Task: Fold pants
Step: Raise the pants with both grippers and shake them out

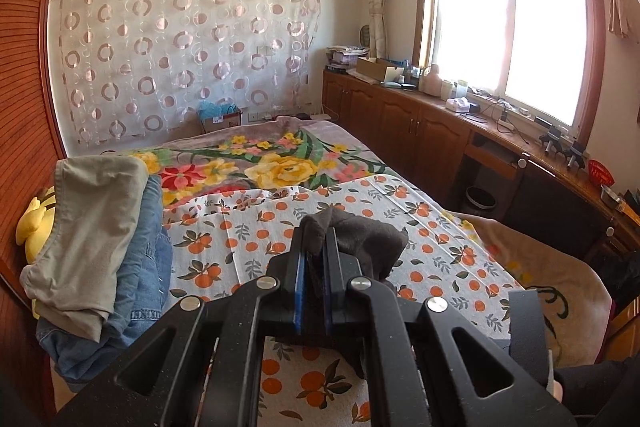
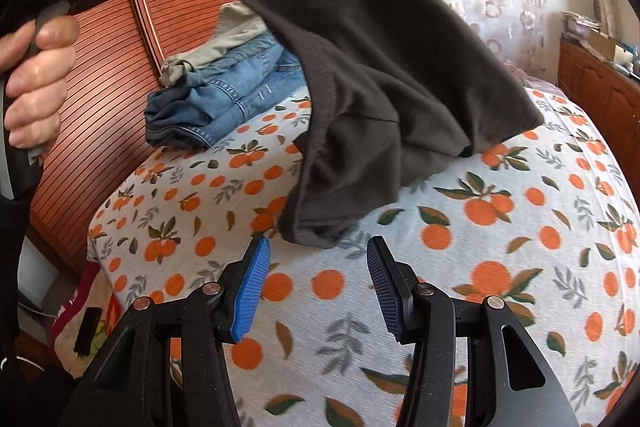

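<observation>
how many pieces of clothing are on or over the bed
3: dark pants held up by the left gripper, khaki pants stacked on blue jeans by the wardrobe. More may be hidden.

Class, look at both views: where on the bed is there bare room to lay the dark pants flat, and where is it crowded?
Free: the orange-print sheet ahead of the open right tool, stretching to the floral blanket. Crowded: the wardrobe side, where folded jeans and beige pants are stacked. The dark pants hang from the left tool.
</observation>
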Tool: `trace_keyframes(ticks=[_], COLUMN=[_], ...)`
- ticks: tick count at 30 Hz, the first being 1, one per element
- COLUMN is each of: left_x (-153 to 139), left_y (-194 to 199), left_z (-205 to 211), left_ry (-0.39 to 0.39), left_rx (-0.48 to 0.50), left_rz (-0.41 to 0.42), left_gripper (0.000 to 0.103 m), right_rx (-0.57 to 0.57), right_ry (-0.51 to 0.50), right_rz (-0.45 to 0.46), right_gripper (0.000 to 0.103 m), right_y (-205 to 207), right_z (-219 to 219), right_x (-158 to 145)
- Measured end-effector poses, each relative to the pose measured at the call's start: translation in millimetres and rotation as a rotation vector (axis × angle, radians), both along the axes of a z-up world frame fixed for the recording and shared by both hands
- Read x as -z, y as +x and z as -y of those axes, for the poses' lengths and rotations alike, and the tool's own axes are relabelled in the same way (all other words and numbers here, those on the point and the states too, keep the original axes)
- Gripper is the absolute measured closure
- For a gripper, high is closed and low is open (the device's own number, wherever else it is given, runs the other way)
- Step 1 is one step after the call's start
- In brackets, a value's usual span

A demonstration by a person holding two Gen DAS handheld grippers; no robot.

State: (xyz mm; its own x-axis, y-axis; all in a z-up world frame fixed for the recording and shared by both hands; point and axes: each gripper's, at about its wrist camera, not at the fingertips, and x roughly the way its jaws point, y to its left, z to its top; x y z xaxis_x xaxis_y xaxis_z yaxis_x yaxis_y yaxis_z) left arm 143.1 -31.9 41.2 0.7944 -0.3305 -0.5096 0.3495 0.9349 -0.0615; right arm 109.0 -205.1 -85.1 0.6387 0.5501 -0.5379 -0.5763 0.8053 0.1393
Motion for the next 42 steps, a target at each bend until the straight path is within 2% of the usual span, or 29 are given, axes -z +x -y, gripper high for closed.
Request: trace_keyframes(ticks=[2,3,4,5,7,8,9,14,20,25,29,31,33,38,42], left_x=[-2.6,-3.8,-4.8,-5.8,-7.0,-8.7,-11.2,-32.5,-73.4,-102.9,-108.0,-101.7,-85.6,-15.8,44.4], left_y=[-0.6,-1.1,-1.7,-2.4,-3.9,-5.2,-7.0,-18.9,-33.3,-47.3,-55.7,-55.8,-52.0,-36.4,-29.9], left_z=[-3.0,-4.4,-5.8,-6.3,-8.8,-10.3,-12.3,-16.6,-11.4,-0.7,1.0,-3.2,-9.5,-22.4,-34.7], left_ry=[-0.006,-0.009,-0.012,-0.014,-0.016,-0.018,-0.02,-0.037,-0.052,-0.066,-0.08,-0.091,-0.099,-0.091,-0.113], left_rx=[-0.004,-0.006,-0.01,-0.012,-0.016,-0.018,-0.019,-0.016,0.005,0.04,0.054,0.052,0.041,-0.004,-0.041], left_rz=[0.006,0.01,0.012,0.012,0.011,0.014,0.019,0.058,0.129,0.188,0.213,0.204,0.178,0.044,-0.081], left_gripper=[0.095,0.095,0.095,0.095,0.095,0.095,0.096,0.096,0.097,0.097,0.097,0.097,0.097,0.097,0.097], right_rx=[0.002,0.007,0.003,-0.005,0.003,0.007,0.021,0.095,0.193,0.239,0.256,0.25,0.238,0.202,0.164], right_ry=[-0.006,-0.003,0.001,0.005,-0.006,-0.008,0.002,0.064,0.097,0.065,0.038,0.037,0.022,-0.006,-0.035], right_rz=[0.002,-0.001,-0.003,-0.003,0.018,0.021,0.028,0.09,0.24,0.372,0.449,0.456,0.435,0.296,0.161], right_gripper=[0.051,0.056,0.074,0.077,0.094,0.095,0.101,0.101,0.101,0.101,0.101,0.101,0.101,0.101,0.101], right_y=[3.2,6.2,8.3,8.6,8.0,7.8,7.8,2.4,-16.2,-38.9,-59.2,-65.5,-65.6,-42.3,-27.4], right_z=[-9.7,-15.2,-20.6,-21.1,-23.3,-22.4,-18.0,16.4,63.5,84.7,89.2,85.2,75.6,56.0,32.8], right_x=[1.1,3.2,4.4,4.0,3.5,2.4,-0.7,-34.1,-98.4,-150.9,-179.8,-182.4,-171.5,-116.2,-66.2])
